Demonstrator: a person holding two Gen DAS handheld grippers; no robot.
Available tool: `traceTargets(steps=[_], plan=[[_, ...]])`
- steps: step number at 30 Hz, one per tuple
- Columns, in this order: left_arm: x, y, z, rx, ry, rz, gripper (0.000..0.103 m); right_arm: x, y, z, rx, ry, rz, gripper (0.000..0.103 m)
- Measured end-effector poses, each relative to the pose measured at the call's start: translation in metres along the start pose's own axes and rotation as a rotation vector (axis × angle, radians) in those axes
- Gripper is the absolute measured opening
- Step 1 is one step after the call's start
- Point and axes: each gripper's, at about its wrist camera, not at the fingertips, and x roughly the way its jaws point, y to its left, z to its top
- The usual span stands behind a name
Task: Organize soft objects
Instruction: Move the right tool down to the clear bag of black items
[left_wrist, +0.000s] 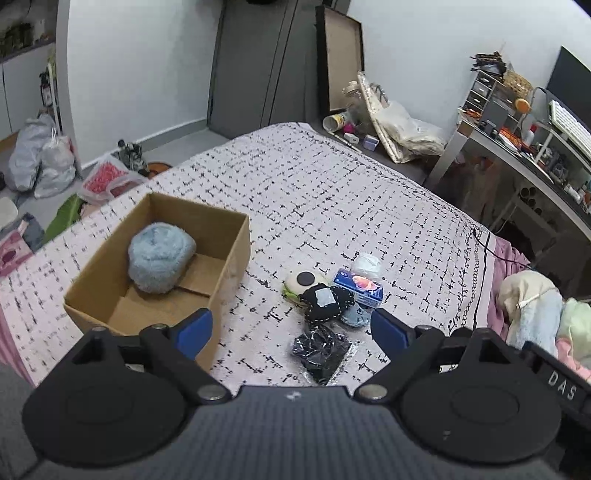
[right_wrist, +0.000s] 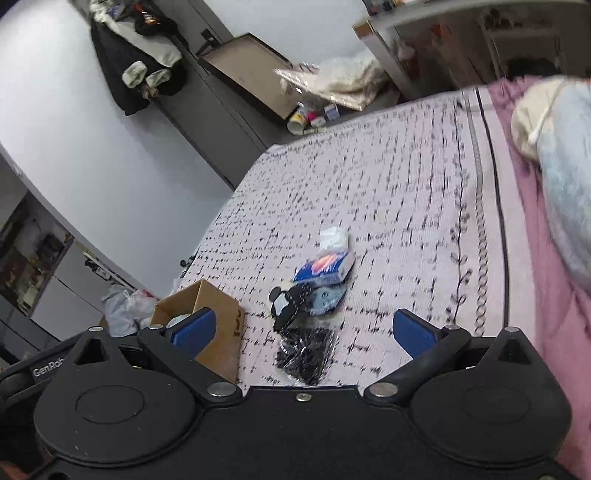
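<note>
A fluffy light-blue plush (left_wrist: 160, 258) lies inside the open cardboard box (left_wrist: 229, 258) on the patterned bedspread. To its right is a small pile: a cream and black plush (left_wrist: 304, 281), a black stitched pouch (left_wrist: 327, 302), a blue tissue pack (left_wrist: 357, 288), a pale blue soft item (left_wrist: 356, 316) and a black plastic-wrapped bundle (left_wrist: 321, 352). My left gripper (left_wrist: 291, 332) hovers open above the bundle with nothing between its blue pads. My right gripper (right_wrist: 303, 332) is open too, over the same bundle (right_wrist: 304, 356), with the box (right_wrist: 218, 321) at its left finger.
The bedspread (left_wrist: 332, 192) stretches far beyond the pile. Pillows and folded fabrics (left_wrist: 535, 314) lie at the right edge. A cluttered desk (left_wrist: 524, 147) stands beyond the bed, and bags (left_wrist: 40, 155) sit on the floor at left.
</note>
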Motion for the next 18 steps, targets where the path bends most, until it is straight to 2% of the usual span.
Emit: traceTargets(steps=[10,18], plan=[[0.035,-0.003,0.005,-0.032,0.06,-0.024,0.091,0.038,-0.016,-0.005,0.095,0.102,0.009,0.101],[0.065,0.001,0.008,-0.052,0.1,-0.031,0.091,0.069,-0.028,-0.012,0.166,0.187,0.005,0.08]])
